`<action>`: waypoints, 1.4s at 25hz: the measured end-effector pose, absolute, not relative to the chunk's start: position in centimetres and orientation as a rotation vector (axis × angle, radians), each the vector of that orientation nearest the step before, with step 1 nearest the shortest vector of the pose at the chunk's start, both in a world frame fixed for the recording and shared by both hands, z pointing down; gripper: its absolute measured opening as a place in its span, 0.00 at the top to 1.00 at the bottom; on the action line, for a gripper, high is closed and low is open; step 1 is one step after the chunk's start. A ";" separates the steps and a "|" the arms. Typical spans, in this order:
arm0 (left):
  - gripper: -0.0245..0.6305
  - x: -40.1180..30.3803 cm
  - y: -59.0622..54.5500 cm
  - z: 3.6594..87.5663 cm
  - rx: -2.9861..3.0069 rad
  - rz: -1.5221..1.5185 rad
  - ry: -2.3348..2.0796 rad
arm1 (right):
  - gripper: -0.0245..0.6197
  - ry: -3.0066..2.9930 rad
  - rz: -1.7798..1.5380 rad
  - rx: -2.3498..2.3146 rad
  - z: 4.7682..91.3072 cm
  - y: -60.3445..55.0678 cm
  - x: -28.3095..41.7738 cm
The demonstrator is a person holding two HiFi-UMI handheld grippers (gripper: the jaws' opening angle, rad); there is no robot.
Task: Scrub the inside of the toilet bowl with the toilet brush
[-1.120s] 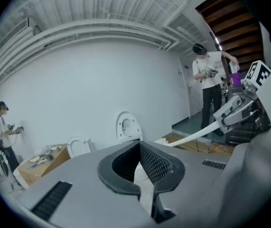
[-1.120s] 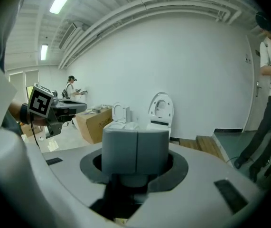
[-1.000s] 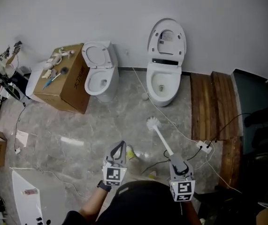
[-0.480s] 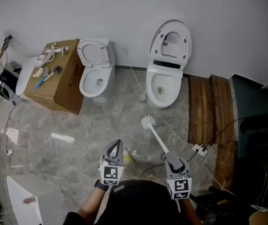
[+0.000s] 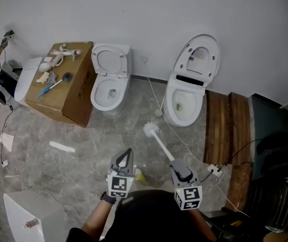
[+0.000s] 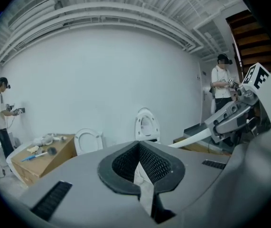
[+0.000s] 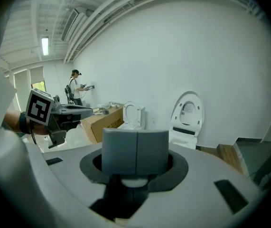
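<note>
One toilet brush (image 5: 152,131) clamped in right tongs (image 5: 176,166).

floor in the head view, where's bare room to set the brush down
Open tile lies between the cardboard box, the left toilet and the white strip. Crowded right of the toilet brush: cables and a power strip beside the wooden planks.

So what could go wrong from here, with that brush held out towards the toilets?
1. The right gripper grips the toilet brush only at the end of its long handle, so the head may twist when pressed into a bowl.
2. A white cable crosses the floor before the right-hand toilet to a power strip; feet could snag it, and splashes might reach it.
</note>
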State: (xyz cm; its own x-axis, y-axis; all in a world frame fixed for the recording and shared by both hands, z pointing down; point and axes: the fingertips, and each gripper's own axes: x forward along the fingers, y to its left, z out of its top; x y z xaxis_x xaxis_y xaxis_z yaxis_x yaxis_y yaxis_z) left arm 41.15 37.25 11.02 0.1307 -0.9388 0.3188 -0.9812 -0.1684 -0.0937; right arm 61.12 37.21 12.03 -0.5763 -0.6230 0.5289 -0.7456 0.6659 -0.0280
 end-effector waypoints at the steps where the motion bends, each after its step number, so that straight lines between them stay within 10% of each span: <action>1: 0.94 40.3 36.7 10.8 2.262 0.454 -1.925 | 0.72 -2.406 0.360 1.059 12.0 36.8 59.7; 35: 0.94 9.3 9.8 13.7 1.959 0.696 -2.134 | 0.71 -2.412 0.360 0.472 20.0 6.0 25.5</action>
State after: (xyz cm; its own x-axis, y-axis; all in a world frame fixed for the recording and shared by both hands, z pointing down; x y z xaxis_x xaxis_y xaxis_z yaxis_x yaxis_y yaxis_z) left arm 9.26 9.83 13.74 -0.1280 -0.8981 0.4207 -0.9735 0.0326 -0.2265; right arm 25.49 5.95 19.98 -0.7267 -0.2422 0.6428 -0.4193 0.8976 -0.1358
